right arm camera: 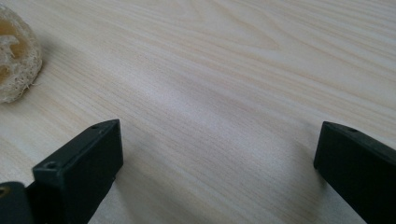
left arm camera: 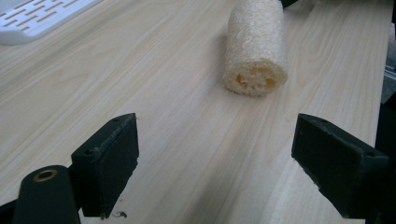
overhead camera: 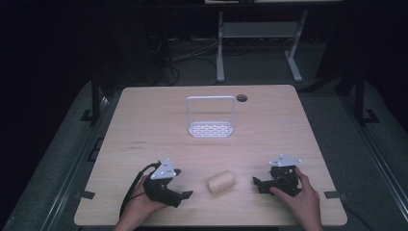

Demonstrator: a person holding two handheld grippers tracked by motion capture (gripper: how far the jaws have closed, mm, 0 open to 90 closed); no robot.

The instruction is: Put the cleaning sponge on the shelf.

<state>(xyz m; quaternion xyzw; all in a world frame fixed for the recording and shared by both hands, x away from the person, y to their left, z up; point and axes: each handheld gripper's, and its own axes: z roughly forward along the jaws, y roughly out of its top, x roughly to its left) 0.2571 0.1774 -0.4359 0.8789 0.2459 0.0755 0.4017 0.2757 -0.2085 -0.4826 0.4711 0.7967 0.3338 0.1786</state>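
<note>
A pale cylindrical loofah piece (overhead camera: pixel 221 182) lies on its side near the front of the wooden table (overhead camera: pixel 144 120), between the two grippers. A hand holds my left gripper (overhead camera: pixel 184 195) just left of it, open and empty. In the left gripper view the loofah (left arm camera: pixel 256 46) lies ahead and slightly right of the wide-apart jaws (left arm camera: pixel 215 163), showing its holed end. Another hand holds my right gripper (overhead camera: pixel 257 184) to the loofah's right, also open and empty. The right gripper view catches the loofah (right arm camera: pixel 14 56) at the left edge, away from the gripper (right arm camera: pixel 217 163).
A white slotted rack (overhead camera: pixel 210 118) with a tall wire handle stands at the table's middle back; its corner (left arm camera: pixel 37 18) appears in the left gripper view. A round cable hole (overhead camera: pixel 241 97) sits near the far edge. Beyond the table are a desk frame (overhead camera: pixel 260 33) and floor cables.
</note>
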